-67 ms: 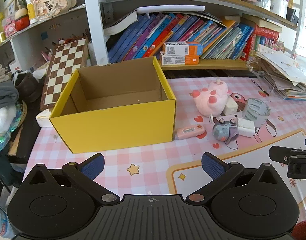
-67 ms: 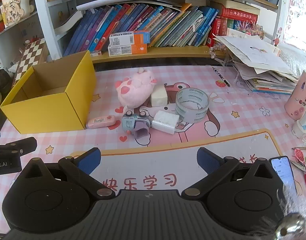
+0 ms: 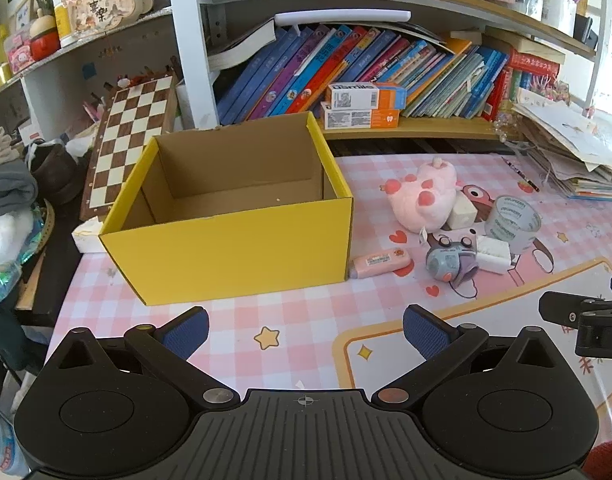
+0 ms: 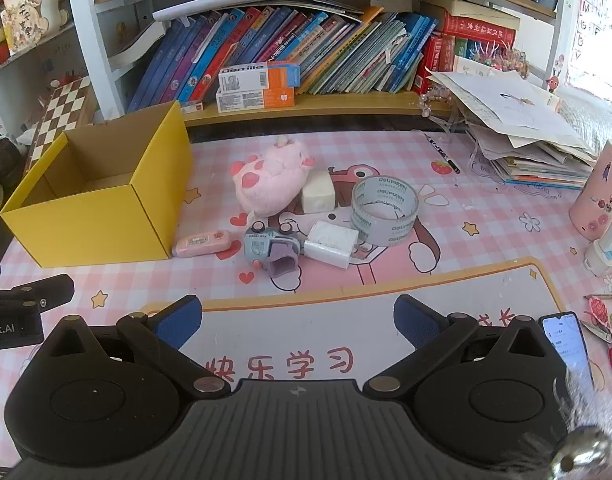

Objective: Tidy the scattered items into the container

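Yellow cardboard makes up our container point(image 3: 234, 248), an open-topped box standing on the left of the pink checked desk mat point(image 3: 298, 320), its inside bare. Touching or just beside its right wall lies a small pink case point(image 4: 202, 243). Next to that we see a grey-blue toy camera point(image 4: 271, 249), then a white charger block point(image 4: 331, 243) touching or nearly touching it. Behind these lies a pink plush toy point(image 4: 271, 178) with a cream sponge-like block point(image 4: 317, 195) against it, and a roll of clear tape point(image 4: 384, 210) stands on its side just right of the charger.

We hold our left gripper point(image 3: 304, 332) above the mat in front of the box, fingers spread wide with nothing between them. Our right gripper point(image 4: 298, 320) hangs over the white panel of the mat with red characters, equally wide apart and empty, well short of the scattered things.

Further out, a phone point(image 4: 566, 344) lies at the right, a chessboard point(image 3: 134, 136) leans behind the box, and books point(image 4: 306, 52) fill the shelf beyond.
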`<state>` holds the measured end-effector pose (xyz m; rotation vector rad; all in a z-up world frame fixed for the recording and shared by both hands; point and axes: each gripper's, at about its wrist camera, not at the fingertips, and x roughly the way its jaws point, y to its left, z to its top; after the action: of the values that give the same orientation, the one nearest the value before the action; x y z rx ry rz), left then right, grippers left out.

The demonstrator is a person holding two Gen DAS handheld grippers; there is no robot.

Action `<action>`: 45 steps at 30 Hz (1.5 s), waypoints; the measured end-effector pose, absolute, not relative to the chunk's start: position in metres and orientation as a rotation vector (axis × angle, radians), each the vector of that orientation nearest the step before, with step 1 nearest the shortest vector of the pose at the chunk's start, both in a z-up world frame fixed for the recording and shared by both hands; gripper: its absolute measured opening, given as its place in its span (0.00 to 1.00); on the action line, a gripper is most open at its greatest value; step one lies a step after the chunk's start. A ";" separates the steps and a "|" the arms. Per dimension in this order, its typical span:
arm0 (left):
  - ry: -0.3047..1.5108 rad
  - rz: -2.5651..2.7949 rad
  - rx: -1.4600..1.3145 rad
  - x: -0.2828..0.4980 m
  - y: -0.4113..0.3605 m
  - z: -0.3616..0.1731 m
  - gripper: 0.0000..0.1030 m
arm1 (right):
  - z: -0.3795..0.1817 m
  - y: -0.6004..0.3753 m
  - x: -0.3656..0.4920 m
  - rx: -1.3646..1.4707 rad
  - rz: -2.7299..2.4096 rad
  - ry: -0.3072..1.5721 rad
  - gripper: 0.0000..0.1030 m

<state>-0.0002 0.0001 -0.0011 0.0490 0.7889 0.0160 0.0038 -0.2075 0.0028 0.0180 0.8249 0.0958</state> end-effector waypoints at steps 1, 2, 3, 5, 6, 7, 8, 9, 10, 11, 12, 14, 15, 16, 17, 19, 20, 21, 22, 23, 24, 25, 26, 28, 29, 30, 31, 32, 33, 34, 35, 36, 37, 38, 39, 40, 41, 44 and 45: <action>0.788 0.015 0.049 0.000 0.000 -0.001 1.00 | 0.003 -0.208 0.004 0.018 0.096 0.824 1.00; 0.788 0.014 0.050 0.000 0.000 -0.002 1.00 | 0.002 -0.208 0.004 0.018 0.096 0.823 1.00; 0.787 0.014 0.050 0.000 0.000 -0.002 1.00 | 0.002 -0.208 0.004 0.017 0.096 0.820 1.00; 0.786 0.012 0.051 -0.001 0.000 -0.003 1.00 | 0.002 -0.208 0.003 0.018 0.096 0.820 1.00; 0.786 0.011 0.051 -0.001 0.000 -0.003 1.00 | 0.002 -0.208 0.004 0.018 0.096 0.821 1.00; 0.785 0.010 0.051 -0.001 0.000 -0.004 1.00 | 0.002 -0.208 0.004 0.018 0.096 0.822 1.00; 0.785 0.009 0.052 -0.001 0.001 -0.004 1.00 | 0.002 -0.208 0.004 0.018 0.096 0.823 1.00; 0.784 0.009 0.052 -0.001 0.001 -0.004 1.00 | 0.002 -0.207 0.005 0.017 0.096 0.823 1.00; 0.784 0.008 0.053 -0.001 0.001 -0.005 1.00 | 0.002 -0.207 0.005 0.017 0.097 0.824 1.00; 0.783 0.007 0.053 -0.001 0.001 -0.005 1.00 | 0.002 -0.207 0.005 0.016 0.097 0.825 1.00; 0.783 0.006 0.053 -0.001 0.001 -0.006 1.00 | 0.002 -0.207 0.005 0.015 0.098 0.826 1.00; 0.783 0.004 0.054 -0.002 0.001 -0.006 1.00 | 0.002 -0.207 0.005 0.014 0.099 0.827 1.00; 0.783 0.003 0.054 -0.002 0.002 -0.007 1.00 | 0.002 -0.207 0.005 0.013 0.099 0.828 1.00; 0.784 0.002 0.054 -0.003 0.003 -0.007 1.00 | 0.002 -0.207 0.005 0.013 0.099 0.829 1.00; 0.784 0.001 0.053 -0.004 0.003 -0.008 1.00 | 0.002 -0.207 0.005 0.013 0.099 0.830 1.00; 0.785 0.001 0.051 -0.006 0.004 -0.009 1.00 | 0.002 -0.207 0.006 0.014 0.099 0.833 1.00; 0.787 0.001 0.052 -0.006 0.005 -0.010 1.00 | 0.002 -0.207 0.006 0.014 0.099 0.834 1.00; 0.787 0.000 0.052 -0.006 0.005 -0.010 1.00 | 0.002 -0.207 0.006 0.015 0.099 0.835 1.00; 0.787 -0.001 0.052 -0.007 0.005 -0.011 1.00 | 0.002 -0.208 0.006 0.015 0.099 0.836 1.00; 0.794 0.000 0.054 -0.001 0.005 -0.009 1.00 | 0.002 -0.208 0.007 0.015 0.099 0.837 1.00; 0.793 -0.001 0.055 -0.003 0.005 -0.010 1.00 | 0.002 -0.208 0.007 0.015 0.099 0.838 1.00; 0.793 -0.001 0.056 -0.003 0.005 -0.010 1.00 | 0.001 -0.208 0.007 0.016 0.098 0.835 1.00; 0.793 -0.001 0.057 -0.002 0.005 -0.010 1.00 | 0.000 -0.207 0.007 0.017 0.097 0.835 1.00; 0.793 -0.002 0.060 -0.002 0.005 -0.009 1.00 | 0.000 -0.207 0.007 0.018 0.096 0.837 1.00; 0.793 -0.003 0.060 -0.003 0.006 -0.010 1.00 | 0.000 -0.207 0.008 0.018 0.096 0.838 1.00; 0.792 -0.003 0.061 -0.005 0.006 -0.010 1.00 | 0.000 -0.206 0.008 0.018 0.097 0.839 1.00; 0.793 -0.003 0.060 -0.006 0.006 -0.011 1.00 | 0.000 -0.206 0.008 0.018 0.098 0.839 1.00; 0.794 -0.003 0.059 -0.007 0.007 -0.011 1.00 | 0.000 -0.206 0.008 0.018 0.098 0.839 1.00; 0.797 -0.001 0.059 -0.005 0.007 -0.010 1.00 | 0.000 -0.206 0.008 0.017 0.099 0.839 1.00; 0.800 0.002 0.058 -0.002 0.007 -0.009 1.00 | -0.001 -0.205 0.008 0.017 0.100 0.840 1.00; 0.804 0.004 0.058 0.000 0.007 -0.009 1.00 | -0.001 -0.205 0.008 0.016 0.100 0.840 1.00; 0.804 0.005 0.057 0.000 0.007 -0.008 1.00 | -0.001 -0.205 0.008 0.016 0.099 0.841 1.00; 0.804 0.006 0.056 0.000 0.008 -0.008 1.00 | -0.001 -0.205 0.008 0.017 0.099 0.842 1.00; 0.804 0.007 0.055 0.000 0.008 -0.008 1.00 | -0.001 -0.205 0.009 0.017 0.099 0.843 1.00; 0.804 0.007 0.054 -0.001 0.008 -0.008 1.00 | -0.002 -0.205 0.009 0.018 0.099 0.844 1.00; 0.804 0.008 0.053 -0.001 0.009 -0.007 1.00 | -0.002 -0.205 0.009 0.018 0.099 0.845 1.00; 0.804 0.009 0.052 -0.001 0.009 -0.007 1.00 | -0.002 -0.205 0.009 0.018 0.100 0.846 1.00; 0.808 0.013 0.049 -0.001 0.010 -0.006 1.00 | -0.002 -0.205 0.010 0.018 0.105 0.849 1.00; 0.811 0.011 0.045 -0.002 0.011 -0.006 1.00 | -0.002 -0.205 0.010 0.018 0.106 0.849 1.00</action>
<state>-0.0017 0.0112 -0.0065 0.0448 0.8106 0.0106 0.0100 -0.2047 -0.0018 0.0181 0.8492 0.1064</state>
